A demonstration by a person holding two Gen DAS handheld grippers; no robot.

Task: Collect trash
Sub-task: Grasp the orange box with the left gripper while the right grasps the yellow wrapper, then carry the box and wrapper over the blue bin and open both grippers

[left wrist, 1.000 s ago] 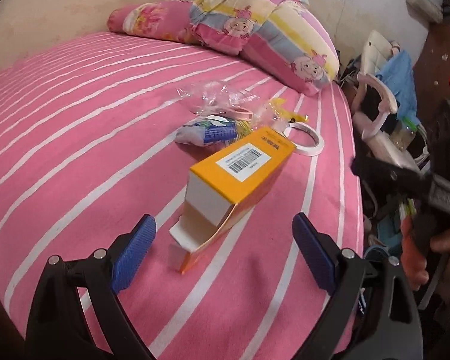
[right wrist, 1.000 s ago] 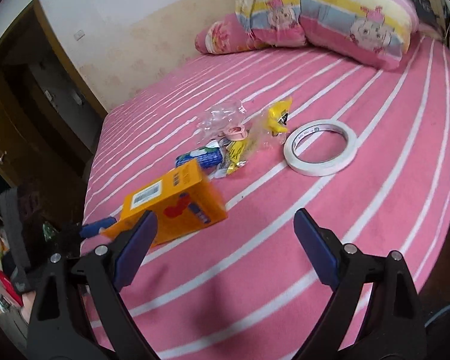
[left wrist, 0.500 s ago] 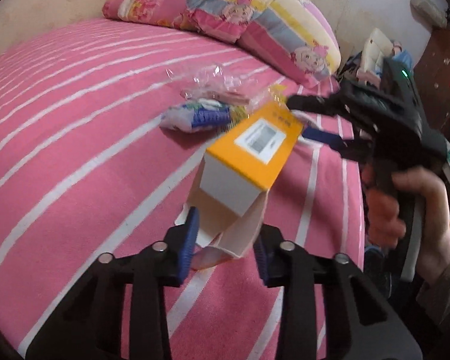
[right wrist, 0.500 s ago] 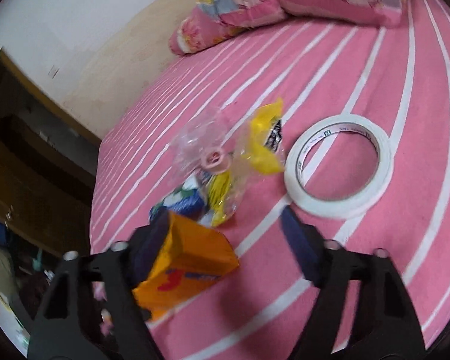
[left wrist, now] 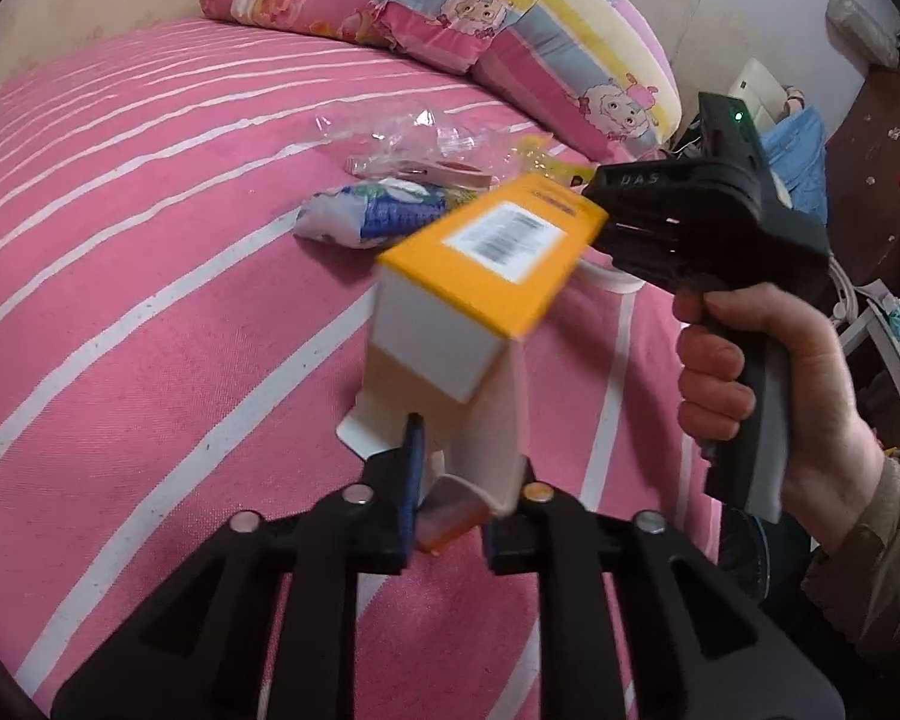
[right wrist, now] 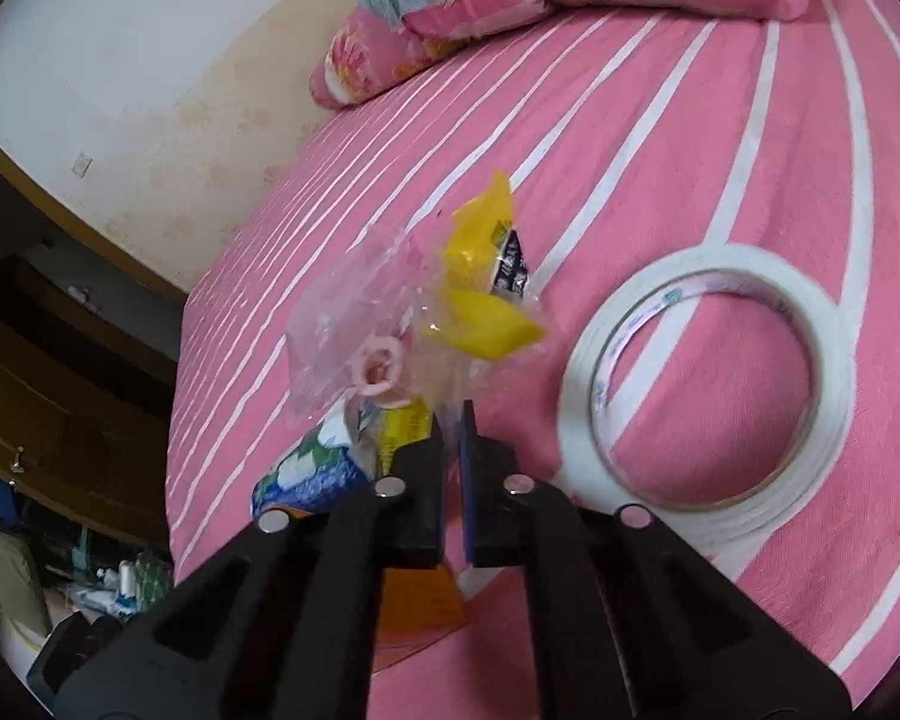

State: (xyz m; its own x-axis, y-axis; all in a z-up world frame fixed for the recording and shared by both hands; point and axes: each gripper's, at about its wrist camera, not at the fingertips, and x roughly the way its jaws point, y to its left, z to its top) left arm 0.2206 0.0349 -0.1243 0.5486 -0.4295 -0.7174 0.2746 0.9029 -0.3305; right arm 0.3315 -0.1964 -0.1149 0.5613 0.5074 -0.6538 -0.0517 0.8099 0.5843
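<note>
Left gripper fingers pinch the rectangular orange cardboard box; right gripper fingers clamp crinkled clear plastic wrap.

Black left tool with blue pads, silver screws; bare hand, olive sleeve.

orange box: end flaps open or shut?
Open. On the orange box a white flap sticks out loose at the near end, where the left gripper is shut on it. Contents: cannot tell.
</note>
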